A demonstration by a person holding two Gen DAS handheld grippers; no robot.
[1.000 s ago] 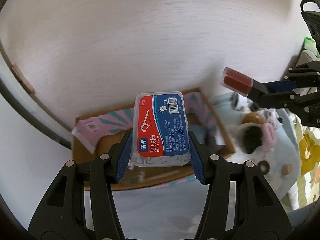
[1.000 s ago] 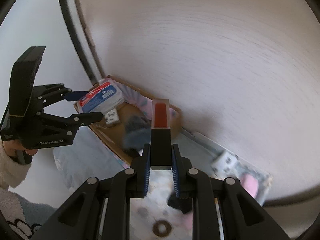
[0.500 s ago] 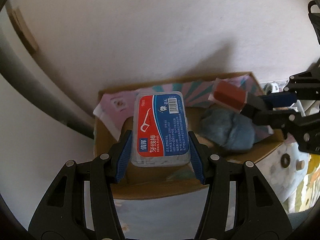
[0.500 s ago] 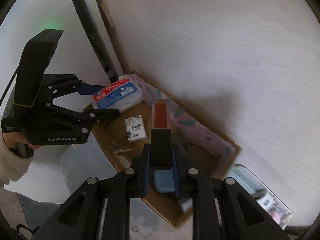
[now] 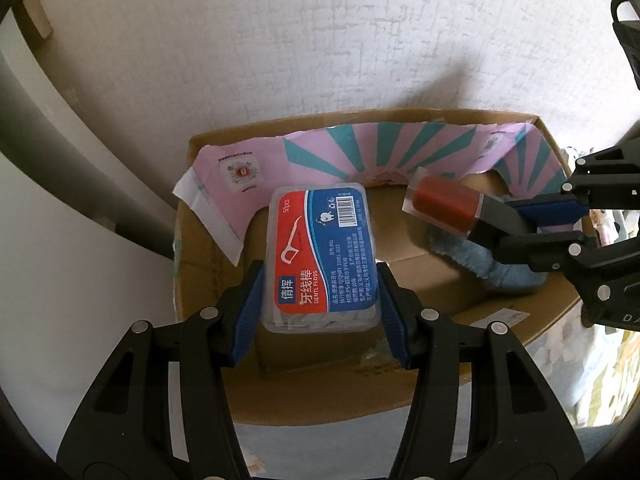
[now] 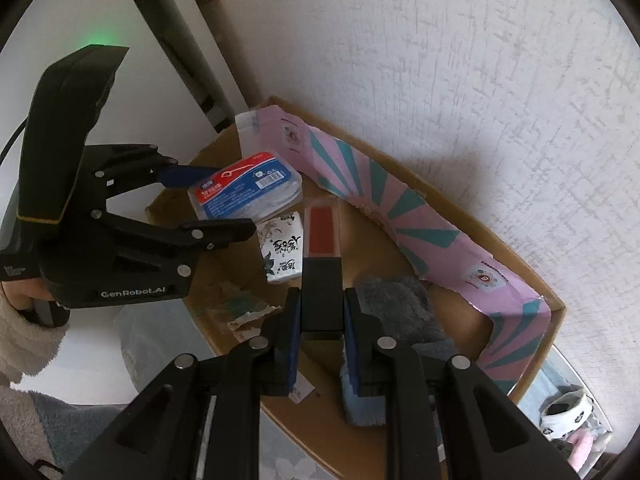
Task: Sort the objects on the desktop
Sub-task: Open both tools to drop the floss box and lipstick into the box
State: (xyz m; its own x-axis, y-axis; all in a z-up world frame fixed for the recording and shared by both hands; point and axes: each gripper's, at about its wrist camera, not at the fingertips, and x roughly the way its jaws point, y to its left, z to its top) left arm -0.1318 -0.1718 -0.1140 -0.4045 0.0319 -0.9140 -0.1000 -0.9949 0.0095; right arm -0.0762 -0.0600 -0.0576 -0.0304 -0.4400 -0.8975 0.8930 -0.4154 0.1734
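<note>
My left gripper [image 5: 320, 300] is shut on a clear dental floss box [image 5: 322, 256] with a red and blue label, held above the left part of an open cardboard box [image 5: 460, 344]. My right gripper [image 6: 320, 320] is shut on the black cap of a red lipstick [image 6: 321, 232] in a clear case, held over the box's middle. The lipstick [image 5: 444, 204] and right gripper [image 5: 536, 228] show at right in the left wrist view. The floss box [image 6: 246, 190] and left gripper [image 6: 208, 200] show at left in the right wrist view.
Inside the cardboard box [image 6: 520, 264] lie a pink and teal paper strip [image 6: 400, 216], a grey-blue fluffy item [image 6: 396, 300], a small tissue pack [image 6: 282, 252] and paper scraps. The box stands against a white textured wall. Small items lie on a patterned cloth at right [image 6: 568, 424].
Both grippers have moved closer over the cardboard box, each still holding its object. The box now fills more of both views.
</note>
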